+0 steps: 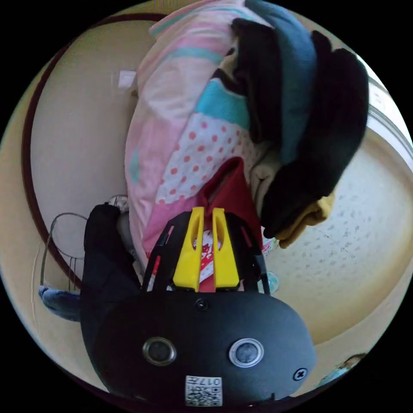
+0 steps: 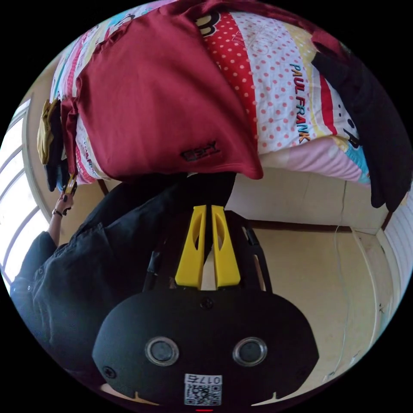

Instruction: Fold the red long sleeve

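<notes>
Left gripper (image 1: 207, 211): yellow jaws nearly closed, grip on red long sleeve (image 1: 228, 189) unclear. Right gripper (image 2: 205, 209): jaws nearly closed, empty, below red long sleeve (image 2: 159, 99) spread on patterned bedcover (image 2: 279, 86).

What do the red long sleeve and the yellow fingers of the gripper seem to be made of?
Red long sleeve: it looks like a smooth woven or knit cloth with a faint sheen, lying in soft folds. Yellow fingers: they look like hard matte plastic, with even colour and moulded slots.
</notes>
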`<state>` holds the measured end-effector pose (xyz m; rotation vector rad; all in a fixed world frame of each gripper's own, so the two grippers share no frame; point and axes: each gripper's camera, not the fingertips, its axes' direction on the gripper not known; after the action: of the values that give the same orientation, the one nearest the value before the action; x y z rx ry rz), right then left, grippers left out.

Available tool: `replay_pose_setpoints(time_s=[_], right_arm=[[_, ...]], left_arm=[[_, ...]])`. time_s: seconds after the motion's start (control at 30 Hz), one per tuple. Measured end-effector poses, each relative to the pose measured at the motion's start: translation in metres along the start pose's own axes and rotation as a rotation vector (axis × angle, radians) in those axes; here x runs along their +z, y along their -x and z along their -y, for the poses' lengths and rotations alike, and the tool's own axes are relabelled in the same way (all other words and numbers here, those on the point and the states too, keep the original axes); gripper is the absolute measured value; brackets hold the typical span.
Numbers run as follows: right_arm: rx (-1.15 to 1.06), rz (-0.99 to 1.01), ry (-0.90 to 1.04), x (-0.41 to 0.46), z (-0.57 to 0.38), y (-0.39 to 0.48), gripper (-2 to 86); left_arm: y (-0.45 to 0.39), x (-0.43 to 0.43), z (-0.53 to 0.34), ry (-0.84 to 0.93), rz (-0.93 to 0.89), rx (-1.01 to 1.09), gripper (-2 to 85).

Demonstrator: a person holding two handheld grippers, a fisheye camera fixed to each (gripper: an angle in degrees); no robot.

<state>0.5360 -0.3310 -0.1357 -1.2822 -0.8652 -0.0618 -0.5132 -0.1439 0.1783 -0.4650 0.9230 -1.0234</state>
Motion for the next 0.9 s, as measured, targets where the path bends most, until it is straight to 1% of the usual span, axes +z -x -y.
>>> replay_pose_setpoints(time_s=[0.03, 0.1, 0.13, 0.2, 0.23, 0.27, 0.3, 0.33, 0.4, 0.43, 0.47, 0.5, 0.53, 0.6, 0.67, 0.73, 0.77, 0.83, 0.9], right_arm=[[0.012, 0.012, -0.006, -0.002, -0.004, 0.004, 1.6], [0.035, 0.042, -0.017, -0.003, -0.008, 0.006, 1.4], [0.049, 0.071, -0.026, -0.004, -0.009, 0.006, 1.4], [0.055, 0.121, -0.034, -0.004, -0.007, 0.003, 1.3], [0.053, 0.152, -0.036, -0.005, -0.005, 0.001, 1.3], [0.053, 0.165, -0.038, -0.005, -0.003, 0.0, 1.3], [0.055, 0.189, -0.041, -0.008, 0.0, -0.004, 1.2], [0.057, 0.218, -0.038, -0.011, 0.005, -0.009, 1.3], [0.065, 0.278, -0.046, -0.023, 0.011, -0.018, 1.4], [0.067, 0.324, -0.076, -0.037, 0.012, -0.024, 1.5], [0.066, 0.347, -0.095, -0.046, 0.012, -0.028, 1.6], [0.061, 0.39, -0.133, -0.064, 0.013, -0.035, 1.9], [0.054, 0.434, -0.176, -0.083, 0.013, -0.045, 2.2], [0.059, 0.519, -0.257, -0.112, 0.011, -0.065, 3.0], [0.084, 0.621, -0.363, -0.142, 0.009, -0.091, 3.9], [0.145, 0.758, -0.503, -0.176, 0.012, -0.128, 5.2], [0.154, 0.792, -0.536, -0.183, 0.015, -0.136, 5.7], [0.183, 0.901, -0.627, -0.208, 0.038, -0.161, 7.6], [0.224, 0.917, -0.672, -0.225, 0.061, -0.175, 9.3]], left_arm=[[-0.006, -0.015, -0.002, -0.024, 0.023, 0.036, 3.3], [-0.041, -0.079, -0.014, -0.122, 0.115, 0.216, 3.1], [-0.052, -0.092, -0.018, -0.13, 0.116, 0.278, 3.1], [-0.11, -0.122, -0.052, -0.133, 0.098, 0.52, 3.3], [-0.126, -0.125, -0.064, -0.139, 0.086, 0.573, 3.4], [-0.161, -0.127, -0.091, -0.15, 0.048, 0.676, 3.6], [-0.198, -0.122, -0.121, -0.154, 0.003, 0.78, 3.7], [-0.218, -0.117, -0.137, -0.153, -0.015, 0.832, 3.8], [-0.293, -0.081, -0.208, -0.144, -0.074, 1.042, 4.0], [-0.309, -0.068, -0.227, -0.134, -0.096, 1.089, 4.1], [-0.339, -0.035, -0.264, -0.092, -0.143, 1.184, 4.3], [-0.364, 0.008, -0.301, -0.012, -0.171, 1.266, 4.7], [-0.373, 0.031, -0.318, 0.037, -0.171, 1.288, 5.4], [-0.394, 0.118, -0.377, 0.271, -0.139, 1.312, 7.8], [-0.393, 0.146, -0.415, 0.358, -0.136, 1.34, 8.4], [-0.383, 0.15, -0.442, 0.374, -0.126, 1.373, 8.3], [-0.373, 0.151, -0.451, 0.386, -0.082, 1.368, 8.2], [-0.35, 0.153, -0.453, 0.434, 0.004, 1.315, 8.0], [-0.314, 0.152, -0.442, 0.516, 0.094, 1.183, 7.8]])
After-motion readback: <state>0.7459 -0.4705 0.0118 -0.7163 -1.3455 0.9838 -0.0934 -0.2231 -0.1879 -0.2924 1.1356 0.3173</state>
